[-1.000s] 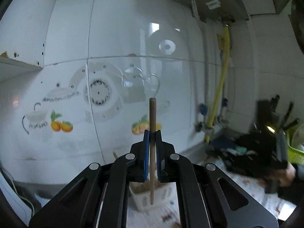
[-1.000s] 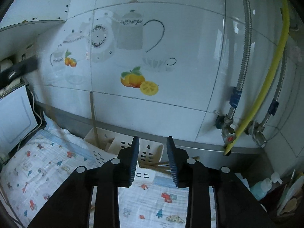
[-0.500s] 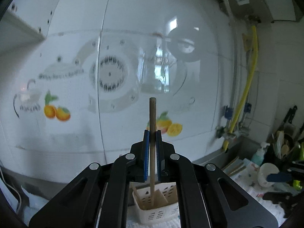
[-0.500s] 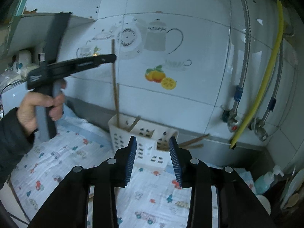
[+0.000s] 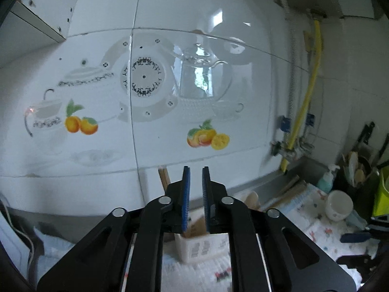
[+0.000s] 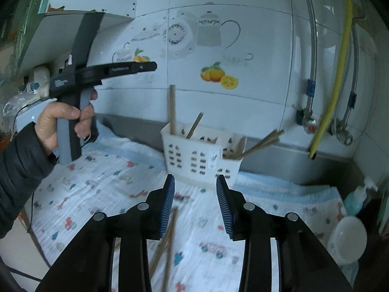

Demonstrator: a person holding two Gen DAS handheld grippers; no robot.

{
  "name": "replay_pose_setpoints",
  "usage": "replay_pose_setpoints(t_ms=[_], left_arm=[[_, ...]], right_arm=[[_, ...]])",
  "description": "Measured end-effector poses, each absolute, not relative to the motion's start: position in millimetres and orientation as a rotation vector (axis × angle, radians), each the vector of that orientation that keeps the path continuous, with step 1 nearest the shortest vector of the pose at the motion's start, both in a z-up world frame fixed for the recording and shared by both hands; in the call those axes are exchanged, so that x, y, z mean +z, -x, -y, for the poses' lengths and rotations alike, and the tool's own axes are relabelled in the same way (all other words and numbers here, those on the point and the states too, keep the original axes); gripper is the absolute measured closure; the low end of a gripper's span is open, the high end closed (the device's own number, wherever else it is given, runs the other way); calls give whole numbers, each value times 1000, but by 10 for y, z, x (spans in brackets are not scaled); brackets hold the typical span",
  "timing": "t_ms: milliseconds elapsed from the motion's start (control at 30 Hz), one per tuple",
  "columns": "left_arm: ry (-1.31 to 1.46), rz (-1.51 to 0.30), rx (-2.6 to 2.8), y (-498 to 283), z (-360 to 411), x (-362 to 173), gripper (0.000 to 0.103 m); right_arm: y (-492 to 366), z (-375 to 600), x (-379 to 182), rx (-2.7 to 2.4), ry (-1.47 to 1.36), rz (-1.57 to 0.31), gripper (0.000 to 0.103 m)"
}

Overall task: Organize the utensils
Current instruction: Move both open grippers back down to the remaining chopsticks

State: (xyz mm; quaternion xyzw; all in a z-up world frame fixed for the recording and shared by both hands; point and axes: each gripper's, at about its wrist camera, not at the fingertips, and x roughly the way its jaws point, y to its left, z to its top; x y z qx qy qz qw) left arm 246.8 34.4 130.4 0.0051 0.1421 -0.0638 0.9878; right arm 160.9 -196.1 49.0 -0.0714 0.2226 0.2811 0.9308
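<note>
A white slotted caddy (image 6: pixel 194 155) stands on the patterned cloth against the tiled wall. One brown chopstick (image 6: pixel 172 109) stands upright in its left compartment, another (image 6: pixel 194 125) leans beside it, and more chopsticks (image 6: pixel 260 143) lean out to the right. My left gripper (image 5: pixel 195 169) hovers above the caddy (image 5: pixel 201 245); its jaws are opening with nothing between them. In the right wrist view the left gripper (image 6: pixel 153 66) is held by a hand (image 6: pixel 58 119). My right gripper (image 6: pixel 194 178) is open and empty, low over loose chopsticks (image 6: pixel 167 238) lying on the cloth.
A yellow hose (image 6: pixel 340 77) and metal hoses with valves (image 6: pixel 306 119) run down the wall at right. A soap bottle (image 6: pixel 357 197) and a white cup (image 6: pixel 347 238) sit at the cloth's right end. A white appliance (image 6: pixel 22 107) stands at far left.
The left gripper has let go of the chopstick, which now stands in the caddy, and has sunk a little. The right gripper has drawn back and down, bringing loose chopsticks on the cloth into view.
</note>
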Motion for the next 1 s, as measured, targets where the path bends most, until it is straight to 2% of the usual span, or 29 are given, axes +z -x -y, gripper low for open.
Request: replay_pose_setpoints(t_ms=[67,300,500,767,1000], left_arm=[[-25,-303,-126,-2294,-332,1260,86],[-49,-390,-157,-1612,-340,917,86],[-36,-505,-199,-1133,-303,378,86],[21,-745,-240,-880,-244,-466,86],[23,-826,-242,-813,-159,-935,87]], right_arm=[[-1489,1986,440,590,133,-467,68],[-1131,2064,195,608,110,-517,68],[-905,2175,-22,603,87,-559,68],[-722,2215,-315,565,107,-602,68],[-740,2184,-539,549,115,-643,68]])
